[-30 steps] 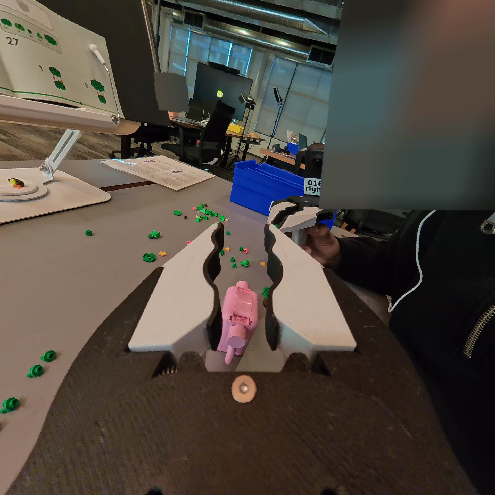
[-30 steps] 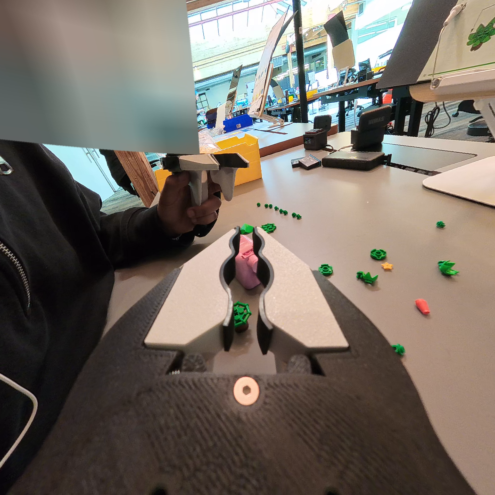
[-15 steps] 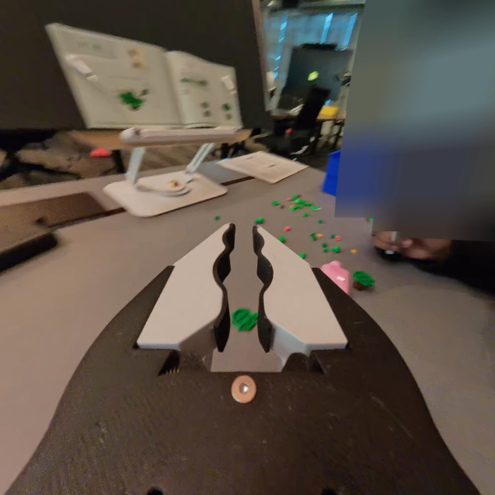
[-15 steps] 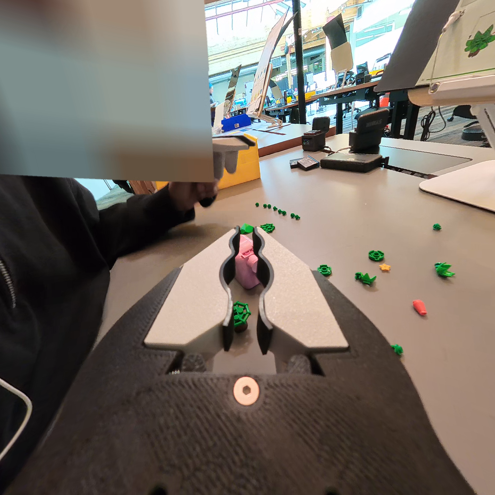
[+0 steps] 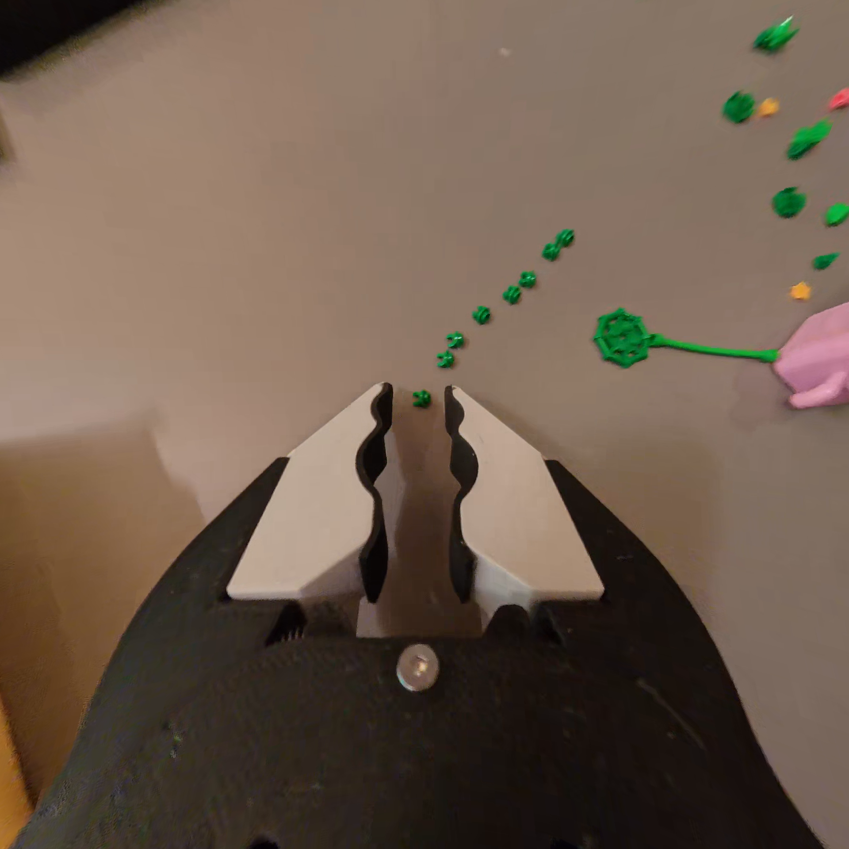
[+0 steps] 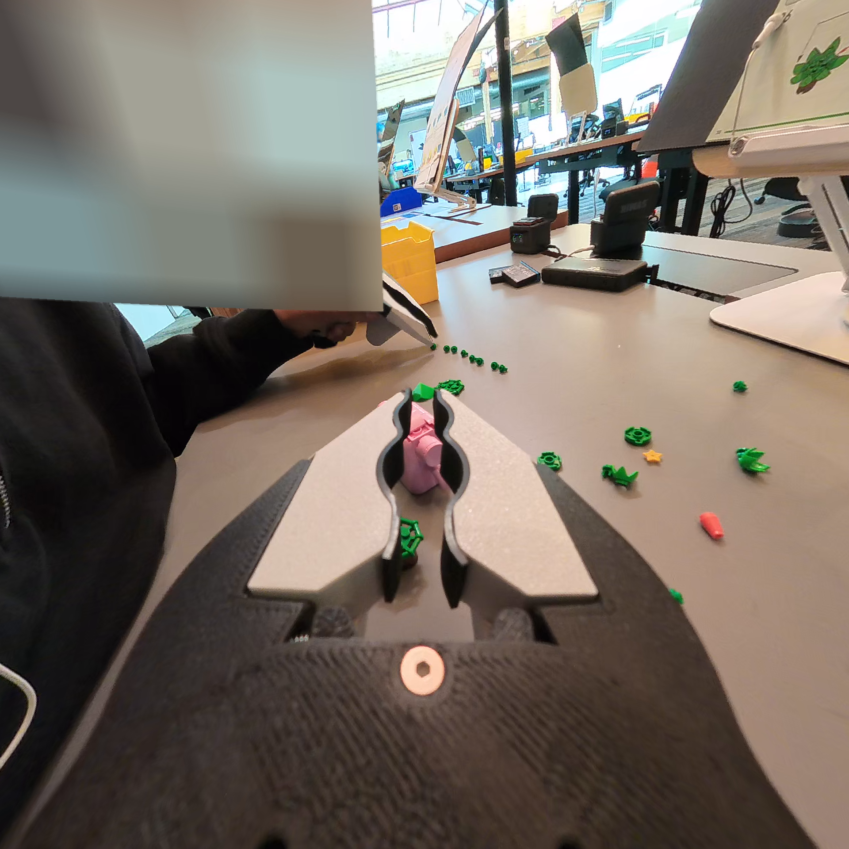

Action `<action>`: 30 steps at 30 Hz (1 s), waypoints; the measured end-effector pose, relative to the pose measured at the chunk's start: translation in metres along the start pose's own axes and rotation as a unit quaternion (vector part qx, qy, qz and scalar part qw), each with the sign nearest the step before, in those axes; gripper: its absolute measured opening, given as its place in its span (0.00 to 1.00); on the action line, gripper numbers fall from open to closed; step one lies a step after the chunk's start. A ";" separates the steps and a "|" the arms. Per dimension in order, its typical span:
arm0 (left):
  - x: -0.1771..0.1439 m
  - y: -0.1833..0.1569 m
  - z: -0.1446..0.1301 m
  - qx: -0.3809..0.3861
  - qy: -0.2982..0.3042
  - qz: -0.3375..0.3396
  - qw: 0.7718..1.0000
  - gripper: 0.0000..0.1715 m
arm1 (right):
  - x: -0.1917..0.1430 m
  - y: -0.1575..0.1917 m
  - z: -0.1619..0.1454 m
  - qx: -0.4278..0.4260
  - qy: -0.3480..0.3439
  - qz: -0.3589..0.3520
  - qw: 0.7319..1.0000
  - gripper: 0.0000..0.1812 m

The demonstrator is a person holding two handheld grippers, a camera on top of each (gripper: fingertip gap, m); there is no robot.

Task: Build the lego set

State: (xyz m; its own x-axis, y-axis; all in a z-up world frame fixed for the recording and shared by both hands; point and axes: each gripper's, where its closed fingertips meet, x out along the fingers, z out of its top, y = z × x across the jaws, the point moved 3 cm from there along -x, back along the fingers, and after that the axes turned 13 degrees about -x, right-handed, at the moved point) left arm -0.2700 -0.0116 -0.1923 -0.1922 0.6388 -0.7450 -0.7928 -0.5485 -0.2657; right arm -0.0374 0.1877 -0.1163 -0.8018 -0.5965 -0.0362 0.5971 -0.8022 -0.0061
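Observation:
My left gripper [image 5: 419,390] is open and points down at the grey table [image 5: 229,229]. A tiny green stud [image 5: 420,398] lies between its fingertips, first of a row of small green studs [image 5: 481,315]. The pink lego assembly [image 5: 817,363] lies at the right edge, with a thin green stem to a round green web piece [image 5: 622,337]. My right gripper [image 6: 421,400] hovers with its jaws a narrow gap apart, holding nothing. Through the gap I see the pink assembly [image 6: 420,452] and a green web piece [image 6: 409,535] on the table. The left gripper [image 6: 429,342] touches down at the stud row.
Loose green leaf and round pieces [image 6: 637,435], an orange star [image 6: 652,455] and a red piece [image 6: 711,525] lie to the right. A booklet stand [image 6: 781,317], black devices [image 6: 592,271] and a yellow bin [image 6: 409,262] stand at the back. A person's black sleeve [image 6: 220,349] is at left. One gripper's finger ends stand about 30 cm off the other's. To reach the green web piece [image 6: 409,535] in a straight line is about 9 cm for my right fingers, about 25 cm for my left.
My left gripper left the pink assembly, swung left and tipped down onto the row of small green studs, its jaws narrower. The right gripper has hardly moved.

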 end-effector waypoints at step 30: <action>0.006 -0.002 -0.006 0.023 0.006 -0.038 0.999 0.08 | 0.000 0.001 0.001 0.000 -0.001 0.003 1.000 0.04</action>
State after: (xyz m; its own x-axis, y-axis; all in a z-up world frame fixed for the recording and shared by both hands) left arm -0.2663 -0.0095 -0.1999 -0.1235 0.6704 -0.7316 -0.8311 -0.4727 -0.2929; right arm -0.0370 0.1873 -0.1158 -0.7988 -0.6007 -0.0333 0.6011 -0.7991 -0.0058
